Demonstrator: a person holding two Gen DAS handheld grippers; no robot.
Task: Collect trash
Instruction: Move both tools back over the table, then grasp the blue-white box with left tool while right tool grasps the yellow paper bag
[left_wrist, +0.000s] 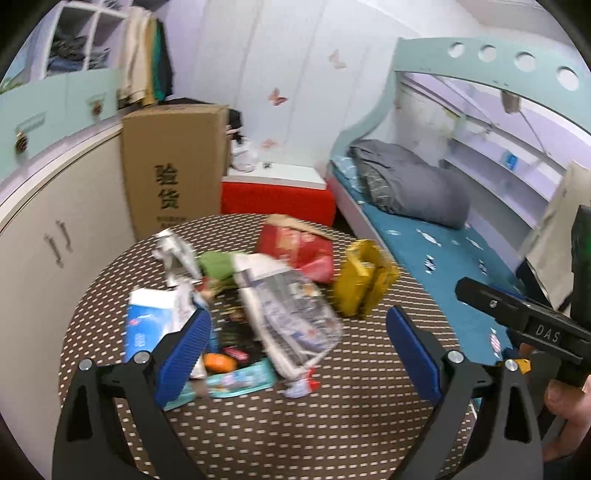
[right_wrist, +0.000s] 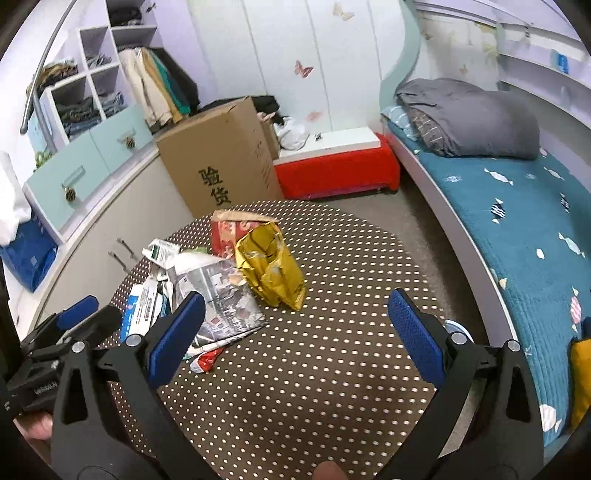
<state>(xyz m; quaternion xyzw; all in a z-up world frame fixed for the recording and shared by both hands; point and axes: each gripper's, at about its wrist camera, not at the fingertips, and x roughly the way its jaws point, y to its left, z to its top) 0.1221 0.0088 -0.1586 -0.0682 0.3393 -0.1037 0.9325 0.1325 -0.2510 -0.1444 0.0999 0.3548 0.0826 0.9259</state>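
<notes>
A pile of trash lies on a round brown table with white dots (left_wrist: 332, 424) (right_wrist: 351, 369). It holds a crumpled gold foil bag (left_wrist: 364, 282) (right_wrist: 271, 271), a red snack bag (left_wrist: 299, 245) (right_wrist: 229, 232), a grey printed plastic wrapper (left_wrist: 291, 314) (right_wrist: 221, 295), a blue-and-white carton (left_wrist: 151, 321) (right_wrist: 140, 302) and several small wrappers. My left gripper (left_wrist: 299, 354) is open, empty, hovering over the near side of the pile. My right gripper (right_wrist: 295, 332) is open, empty, above bare table right of the pile, near the gold bag.
A tall cardboard box (left_wrist: 173, 166) (right_wrist: 221, 158) stands behind the table, beside a red bench with a white top (left_wrist: 277, 195) (right_wrist: 336, 166). White cabinets (left_wrist: 55, 221) run along the left. A bed with a teal cover (right_wrist: 517, 229) and grey duvet (left_wrist: 406, 181) lies to the right.
</notes>
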